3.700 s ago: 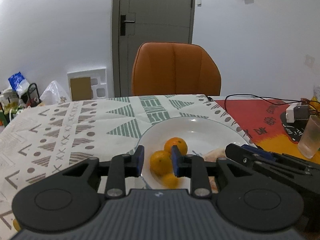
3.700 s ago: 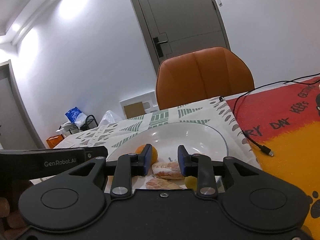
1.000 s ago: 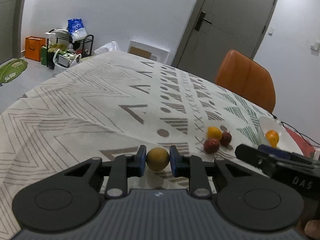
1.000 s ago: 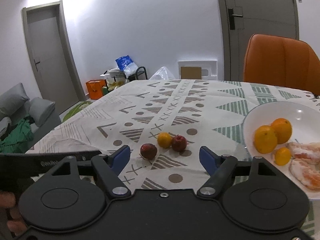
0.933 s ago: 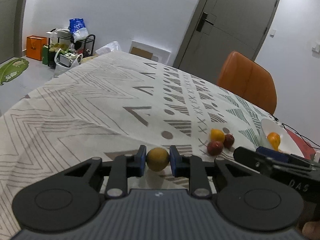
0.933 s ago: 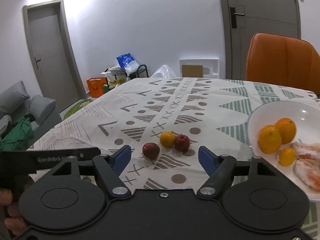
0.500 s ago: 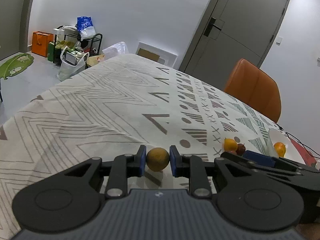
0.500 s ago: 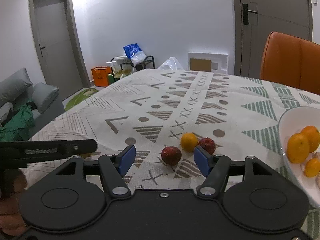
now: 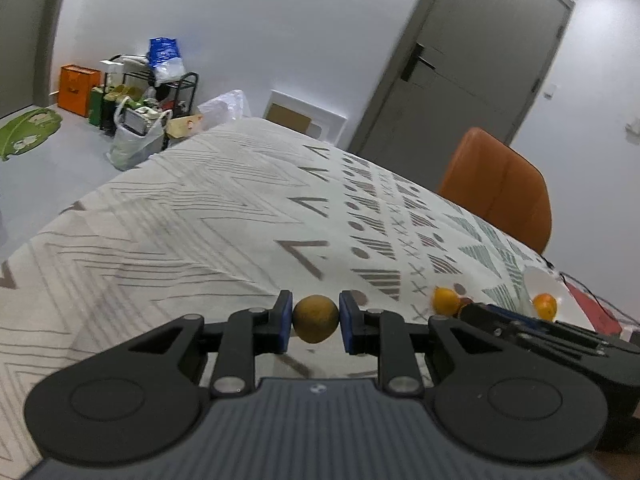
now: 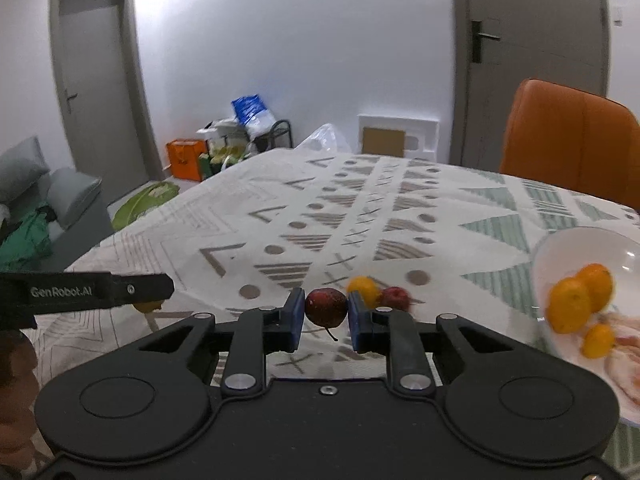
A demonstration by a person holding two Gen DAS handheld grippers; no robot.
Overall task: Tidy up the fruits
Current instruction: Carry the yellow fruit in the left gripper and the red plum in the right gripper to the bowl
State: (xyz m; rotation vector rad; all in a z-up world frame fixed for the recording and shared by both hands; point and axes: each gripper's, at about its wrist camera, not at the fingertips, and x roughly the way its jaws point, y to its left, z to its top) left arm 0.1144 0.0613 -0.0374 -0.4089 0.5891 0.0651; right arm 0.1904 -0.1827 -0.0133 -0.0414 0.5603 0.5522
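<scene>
— Right gripper [image 10: 322,316]'s jaws have just been closing, now pinching the dark red stemmed fruit [image 10: 326,307] on the patterned tablecloth [image 10: 360,216].
— And mine, left gripper [image 9: 313,322], clamps the dull yellow round fruit [image 9: 315,319], presumably for sorting.

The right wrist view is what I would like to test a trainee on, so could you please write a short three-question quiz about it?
1. True or false: the right gripper is shut on a dark red fruit.
2. Multiple choice: where do the three orange fruits at the right edge lie? A) on the bare tablecloth B) in the white bowl C) on the orange chair
3. Fill in: just behind the right gripper's fingers, a small orange fruit and a second ____ fruit sit on the tablecloth.

Key: 1 true; 2 B; 3 red.
</scene>
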